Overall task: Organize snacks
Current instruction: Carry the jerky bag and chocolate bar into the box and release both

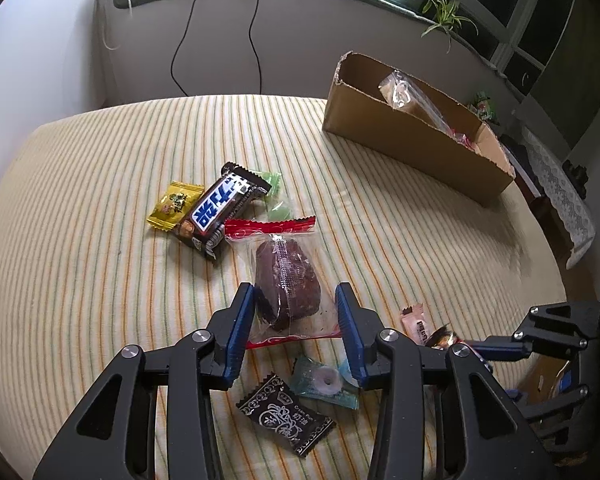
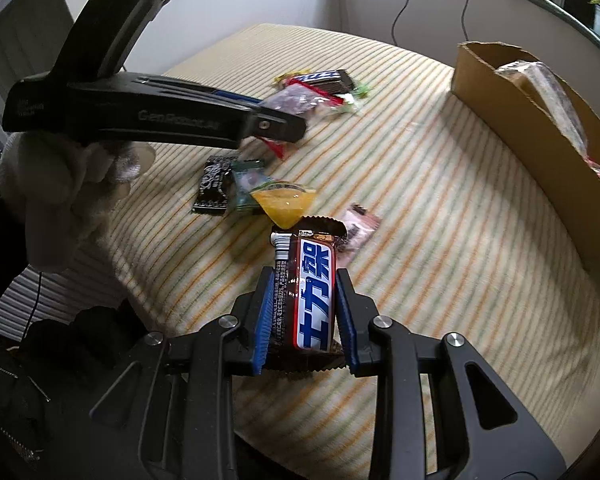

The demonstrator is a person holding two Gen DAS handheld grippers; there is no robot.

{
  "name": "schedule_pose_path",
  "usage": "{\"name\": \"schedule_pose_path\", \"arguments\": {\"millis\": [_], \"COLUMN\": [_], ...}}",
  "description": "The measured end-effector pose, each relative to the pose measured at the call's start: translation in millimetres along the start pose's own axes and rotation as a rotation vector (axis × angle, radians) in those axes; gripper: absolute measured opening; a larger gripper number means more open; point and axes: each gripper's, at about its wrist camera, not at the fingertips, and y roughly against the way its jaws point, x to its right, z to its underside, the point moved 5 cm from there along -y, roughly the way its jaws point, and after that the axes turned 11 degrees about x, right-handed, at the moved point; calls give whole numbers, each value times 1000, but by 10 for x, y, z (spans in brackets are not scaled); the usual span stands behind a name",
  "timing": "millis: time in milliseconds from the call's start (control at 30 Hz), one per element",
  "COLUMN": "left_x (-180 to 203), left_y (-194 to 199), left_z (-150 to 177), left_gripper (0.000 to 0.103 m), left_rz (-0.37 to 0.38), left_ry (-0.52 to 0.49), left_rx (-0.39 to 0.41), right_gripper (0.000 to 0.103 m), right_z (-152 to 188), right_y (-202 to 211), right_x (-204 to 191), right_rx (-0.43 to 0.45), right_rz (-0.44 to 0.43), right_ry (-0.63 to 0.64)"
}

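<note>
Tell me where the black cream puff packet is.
Left wrist view: black cream puff packet lies on the striped cloth, left of the teal candy.

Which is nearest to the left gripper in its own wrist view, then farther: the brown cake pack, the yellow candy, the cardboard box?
1. Brown cake pack, between the left gripper fingers.
2. Yellow candy, farther ahead on the left.
3. Cardboard box, far right.

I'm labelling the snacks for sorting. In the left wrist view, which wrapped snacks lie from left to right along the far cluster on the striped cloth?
Yellow candy → brown chocolate bar with blue lettering → green candy.
</note>
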Motion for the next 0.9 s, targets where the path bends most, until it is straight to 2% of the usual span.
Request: {"name": "schedule_pose_path", "arguments": {"millis": [467,900], "left_x": [203,490], "left_y": [-30,-242], "left_z": [-238,-676], "left_gripper": [40,40], "left_rz": [32,79], "left_ry": [-35,-82], "left_rx": [28,49], "right_gripper": [30,30], "right_z": [-104,-335], "right_y": [276,596], "right_x": [482,1109], "right_rx": [72,159], "right_rz": [74,178], "right_ry": [-74,-139]}}
